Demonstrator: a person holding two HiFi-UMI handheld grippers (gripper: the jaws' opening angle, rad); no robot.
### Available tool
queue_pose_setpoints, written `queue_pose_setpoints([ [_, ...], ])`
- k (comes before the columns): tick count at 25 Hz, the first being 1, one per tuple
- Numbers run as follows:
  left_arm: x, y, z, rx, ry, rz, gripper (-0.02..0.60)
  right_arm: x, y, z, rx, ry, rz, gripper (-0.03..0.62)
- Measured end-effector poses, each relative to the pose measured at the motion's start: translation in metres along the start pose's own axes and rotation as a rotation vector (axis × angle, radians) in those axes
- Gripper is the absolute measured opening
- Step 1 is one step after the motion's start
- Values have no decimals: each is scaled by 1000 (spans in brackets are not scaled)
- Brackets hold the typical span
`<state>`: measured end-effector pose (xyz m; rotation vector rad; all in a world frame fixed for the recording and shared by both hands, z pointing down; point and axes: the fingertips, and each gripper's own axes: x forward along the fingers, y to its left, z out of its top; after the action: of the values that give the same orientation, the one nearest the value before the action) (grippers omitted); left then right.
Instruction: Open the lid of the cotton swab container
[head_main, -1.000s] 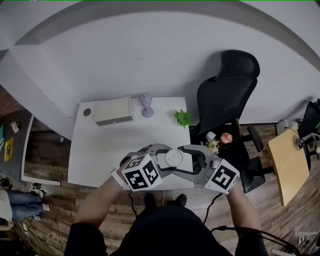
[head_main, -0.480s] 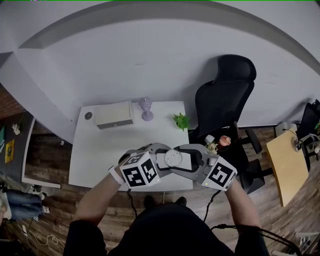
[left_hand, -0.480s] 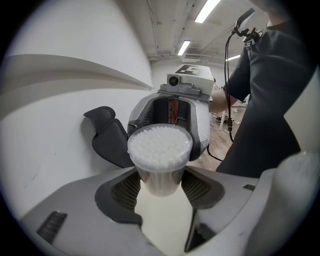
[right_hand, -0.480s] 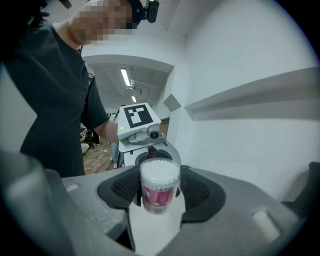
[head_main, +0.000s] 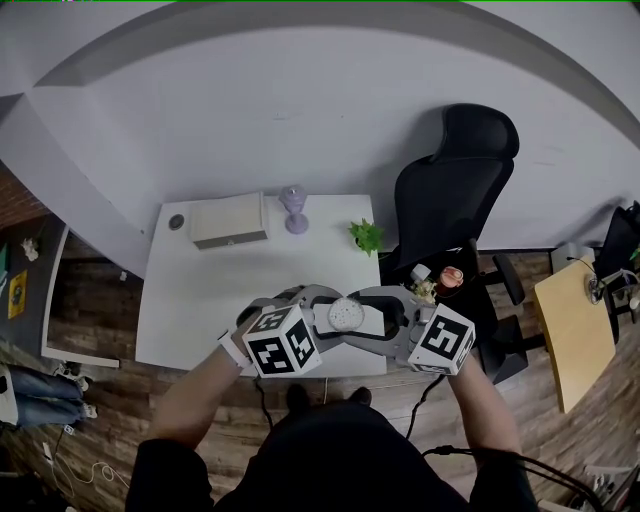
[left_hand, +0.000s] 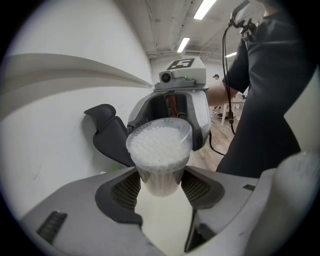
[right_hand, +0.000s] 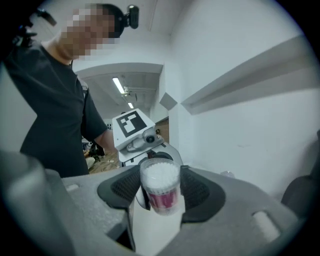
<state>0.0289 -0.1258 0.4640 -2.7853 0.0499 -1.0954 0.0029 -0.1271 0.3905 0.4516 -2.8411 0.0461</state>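
A: What have we got in the left claw (left_hand: 161, 181)?
B: We've got it clenched on the container (left_hand: 159, 150). The pads sit on the lower part of its clear body, and white swab heads are packed under the top.
A: And our right claw (right_hand: 160, 192)?
B: Its jaws have just been closing, and the same container stands between them. We see the pads against its sides, level with the pink label (right_hand: 161, 200). So we grip it from both sides, with the claws facing each other.
A: Is the lid (left_hand: 159, 131) off?
B: A clear rim rings the swab heads, but we can't tell whether it is seated.
A: Where do we hold it?
B: Upright in the air, over the near edge of the white counter (head_main: 200, 300). It is straight in front of us, between the left cube (head_main: 285, 345) and the right cube (head_main: 444, 340).
A: What else is on the counter?
B: At the far edge we see a beige box (head_main: 228, 222) with a small dark disc (head_main: 176, 223) to its left. A lilac goblet (head_main: 294, 210) stands just beside its right end, and a little green plant (head_main: 366, 236) is near the right corner.
A: Beyond that?
B: A black chair (head_main: 450, 190) stands right of the counter, against the white wall (head_main: 300, 120), and there is wood floor (head_main: 100, 320) around us.
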Motion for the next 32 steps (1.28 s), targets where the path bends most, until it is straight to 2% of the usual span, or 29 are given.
queue_pose_setpoints([
  [3,5,0,-6,8,14,2,250,1,-2,-6,57,1,14,247],
  [7,9,-1,-12,-20,5,-4,250,4,-3,-11,52,15,8,250],
  [14,11,1,-26,-69,8,-2,250,-3,-18,9,52,-74,-69,250],
  [21,16,-2,-33,-69,18,-9,250,2,-31,16,92,-125,-90,249],
  [26,17,-3,-34,-66,25,-7,250,1,-50,23,97,-158,-156,247],
  [32,24,-8,-38,-58,42,-10,250,2,-79,6,183,-171,-228,232],
])
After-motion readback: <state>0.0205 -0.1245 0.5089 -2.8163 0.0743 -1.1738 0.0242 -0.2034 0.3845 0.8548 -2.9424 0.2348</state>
